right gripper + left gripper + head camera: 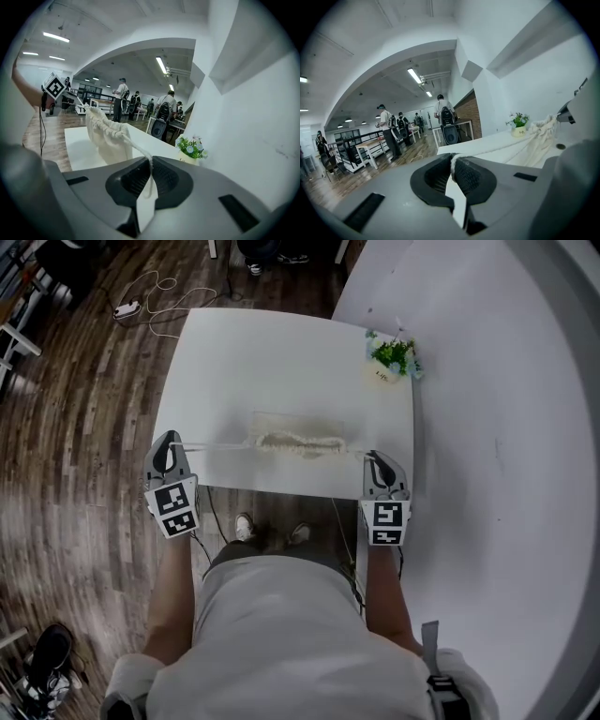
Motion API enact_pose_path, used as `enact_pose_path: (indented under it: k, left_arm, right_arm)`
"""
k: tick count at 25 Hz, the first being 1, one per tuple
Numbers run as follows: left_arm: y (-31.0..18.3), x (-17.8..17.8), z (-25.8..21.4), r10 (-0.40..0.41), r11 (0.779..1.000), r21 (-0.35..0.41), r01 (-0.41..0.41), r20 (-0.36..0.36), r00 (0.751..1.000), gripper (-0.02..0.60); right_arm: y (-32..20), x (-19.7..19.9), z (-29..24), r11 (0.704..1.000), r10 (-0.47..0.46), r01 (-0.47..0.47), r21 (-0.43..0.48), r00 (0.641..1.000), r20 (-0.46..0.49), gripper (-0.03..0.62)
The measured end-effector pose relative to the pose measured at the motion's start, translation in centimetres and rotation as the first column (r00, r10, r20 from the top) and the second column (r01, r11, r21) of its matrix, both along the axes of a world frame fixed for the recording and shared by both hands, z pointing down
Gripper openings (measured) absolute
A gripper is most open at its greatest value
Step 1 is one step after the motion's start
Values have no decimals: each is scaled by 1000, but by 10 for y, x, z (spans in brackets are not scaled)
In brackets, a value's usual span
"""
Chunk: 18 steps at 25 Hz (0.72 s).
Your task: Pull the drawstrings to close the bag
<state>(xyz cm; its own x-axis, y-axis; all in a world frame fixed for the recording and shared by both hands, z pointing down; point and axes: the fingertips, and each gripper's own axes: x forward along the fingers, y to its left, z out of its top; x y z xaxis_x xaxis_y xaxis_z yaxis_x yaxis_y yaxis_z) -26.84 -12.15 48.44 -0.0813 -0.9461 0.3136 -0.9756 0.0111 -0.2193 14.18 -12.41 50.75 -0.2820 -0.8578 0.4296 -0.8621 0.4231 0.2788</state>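
Observation:
A cream cloth drawstring bag (298, 443) hangs above the white table (281, 362), its mouth gathered into a tight ruffle. A white cord (217, 443) runs from its left end to my left gripper (170, 448), which is shut on the left drawstring (453, 161). Another cord goes from the bag's right end to my right gripper (373, 461), shut on the right drawstring (148, 161). In the right gripper view the bag (108, 139) hangs puckered below its cord. The left gripper view shows the bag (539, 136) at the right, with cords stretching toward it.
A small potted plant (394, 355) stands at the table's far right corner. A curved white wall (506, 427) lies close on the right. Wooden floor with a power strip (127, 308) and cables lies to the left. People stand in the room's background.

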Motion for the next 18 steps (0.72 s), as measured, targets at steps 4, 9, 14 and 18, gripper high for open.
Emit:
enact_pose_path:
  k: [4,9,14,18]
  left_arm:
    - [-8,-1,-17,-11,999,38,10,20,1000,18]
    - [-19,-5,-41,-21,996,89,18,34,999,18]
    - [-29,-15,-56,-71,988,133,79,-62,996,18]
    - [-30,-32,-53,-112,983,129,128,-119,986,18]
  right_arm:
    - [-16,18,-28,997,29,-29,73,1000,6,41]
    - [-29,38,-55,987,70,-69,147,998,1,41]
    - [-42,42,-73,980,69,-77,185,996,52,43]
    - [-48,37,-84,977,54,-66,205,997,62,41]
